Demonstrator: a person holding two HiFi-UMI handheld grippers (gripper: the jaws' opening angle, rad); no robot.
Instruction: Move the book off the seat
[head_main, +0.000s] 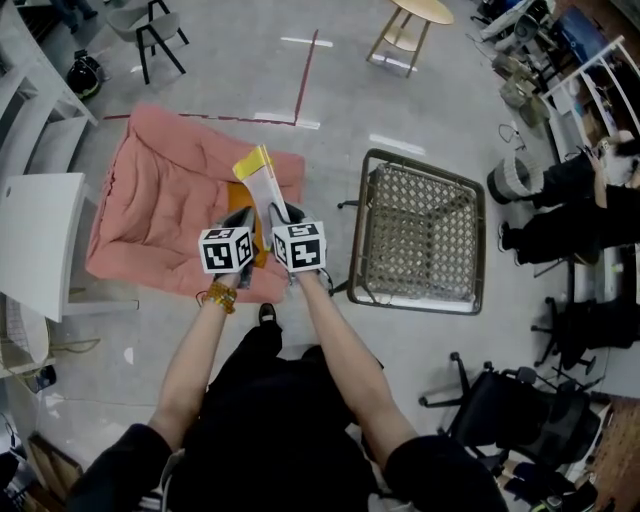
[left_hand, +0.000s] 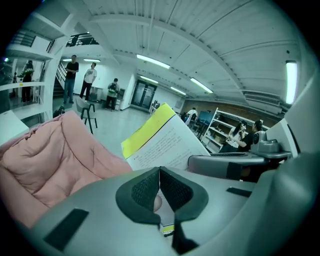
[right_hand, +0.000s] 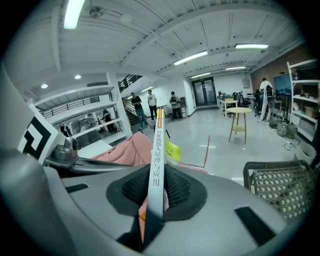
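The book (head_main: 262, 182) is over the seat's (head_main: 160, 205) right edge. The right gripper (right_hand: 156, 192) clamps its spine, and the left gripper (left_hand: 160, 194) pinches its edge.

One book (head_main: 262, 185); two grippers, the left gripper (head_main: 238, 216) and the right gripper (head_main: 281, 212); one pink cushion (head_main: 160, 200); one woven metal-framed seat (head_main: 420, 235); one round wooden stool (head_main: 412, 18); one white table (head_main: 35, 240); one black office chair (head_main: 510, 410); three people (left_hand: 90, 76) standing together far off in the left gripper view
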